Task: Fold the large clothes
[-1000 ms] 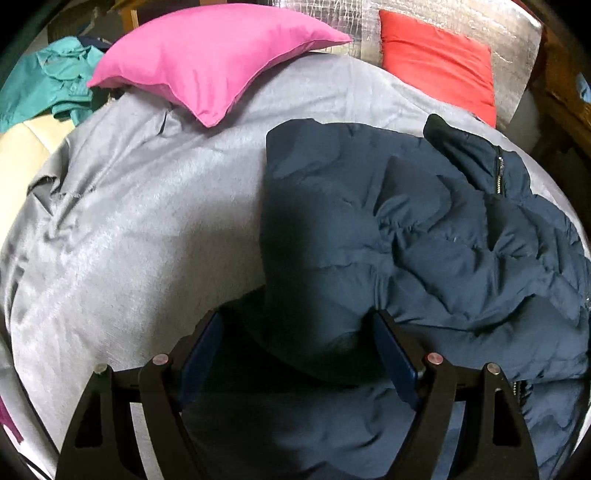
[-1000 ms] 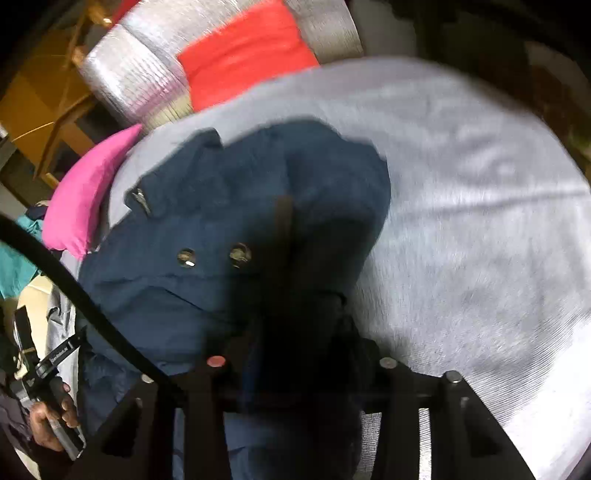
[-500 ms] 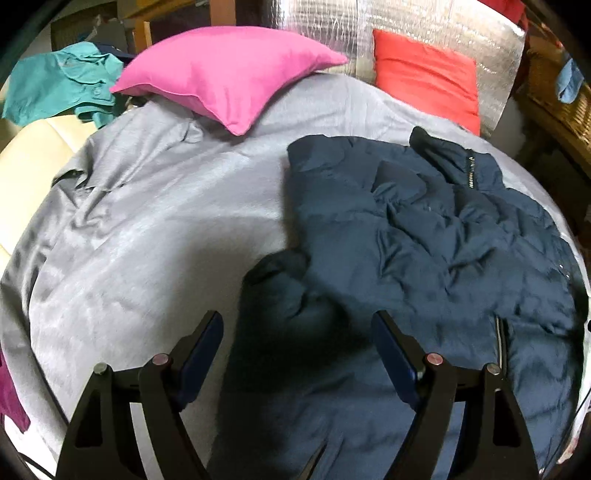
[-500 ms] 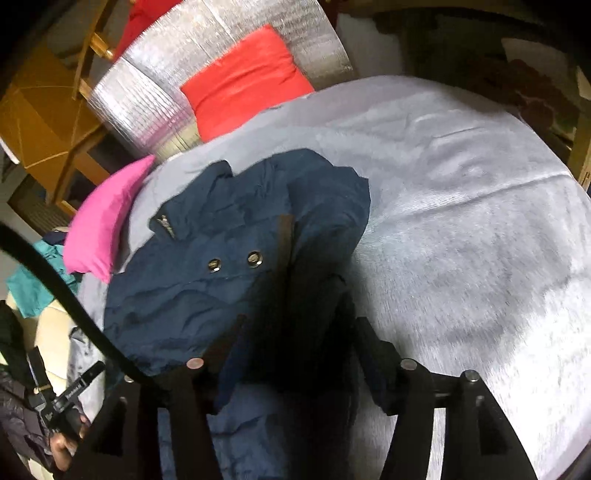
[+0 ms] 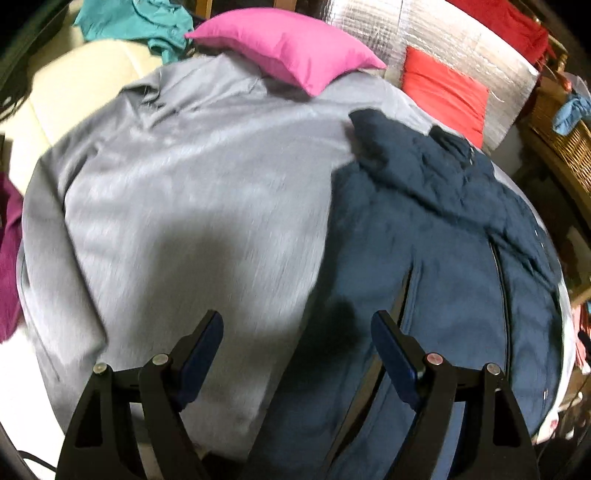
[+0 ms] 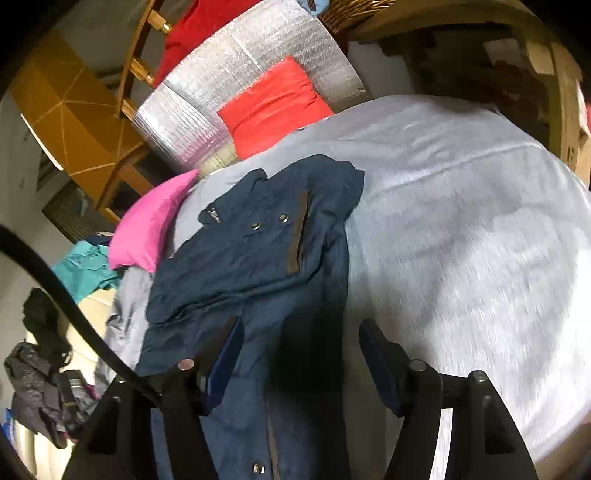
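A dark navy padded jacket (image 5: 436,251) lies on the grey bed cover (image 5: 177,206), its sleeves folded in over the body. My left gripper (image 5: 297,325) is open and empty, above the jacket's left edge near the hem. In the right wrist view the jacket (image 6: 255,258) shows snap buttons and a pocket flap. My right gripper (image 6: 301,332) is open and empty, above the jacket's right edge where it meets the grey cover (image 6: 461,258).
A pink pillow (image 5: 288,44) and a red cushion (image 5: 443,92) lie at the head, against a silver foil panel (image 5: 424,33). Teal clothing (image 5: 133,22) lies at the far left. A wicker basket (image 5: 561,144) stands at the right. Dark clothes (image 6: 40,376) lie beside the bed.
Both grippers have let go of the jacket sleeves and pulled back and up. The sleeves now lie folded on the jacket. Both views show more of the bed.
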The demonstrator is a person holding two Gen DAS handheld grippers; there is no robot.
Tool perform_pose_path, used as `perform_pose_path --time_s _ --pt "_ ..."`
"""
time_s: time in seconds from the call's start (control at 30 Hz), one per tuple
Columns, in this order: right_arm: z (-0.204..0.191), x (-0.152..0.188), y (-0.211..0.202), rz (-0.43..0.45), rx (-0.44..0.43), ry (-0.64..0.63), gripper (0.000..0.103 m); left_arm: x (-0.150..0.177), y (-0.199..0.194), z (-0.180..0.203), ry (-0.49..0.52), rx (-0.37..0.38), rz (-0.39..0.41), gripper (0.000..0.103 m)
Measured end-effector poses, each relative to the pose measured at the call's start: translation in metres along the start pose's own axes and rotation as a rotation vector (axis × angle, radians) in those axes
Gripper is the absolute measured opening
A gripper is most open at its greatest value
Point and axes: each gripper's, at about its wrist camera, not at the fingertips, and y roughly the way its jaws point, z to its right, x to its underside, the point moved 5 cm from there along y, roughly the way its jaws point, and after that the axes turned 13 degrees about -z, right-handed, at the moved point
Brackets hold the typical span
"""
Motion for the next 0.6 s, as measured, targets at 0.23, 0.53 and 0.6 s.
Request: perform_pose_path --time_s 0.23,0.53,0.6 --pt "-0.001 0.040 -0.014 -0.027 -0.068 -0.035 0.070 0.046 -0.005 -0.009 0.045 0.137 -0.062 0.083" --pt "0.024 0.105 -0.006 -0.160 -0.016 -0.025 0.070 0.076 0.004 -0.001 0.033 0.248 -0.174 0.083" --pt "0.032 0.114 0.000 -0.193 -0.012 -0.002 0.070 0.081 0.009 0.000 0.019 0.262 -0.203 0.083"
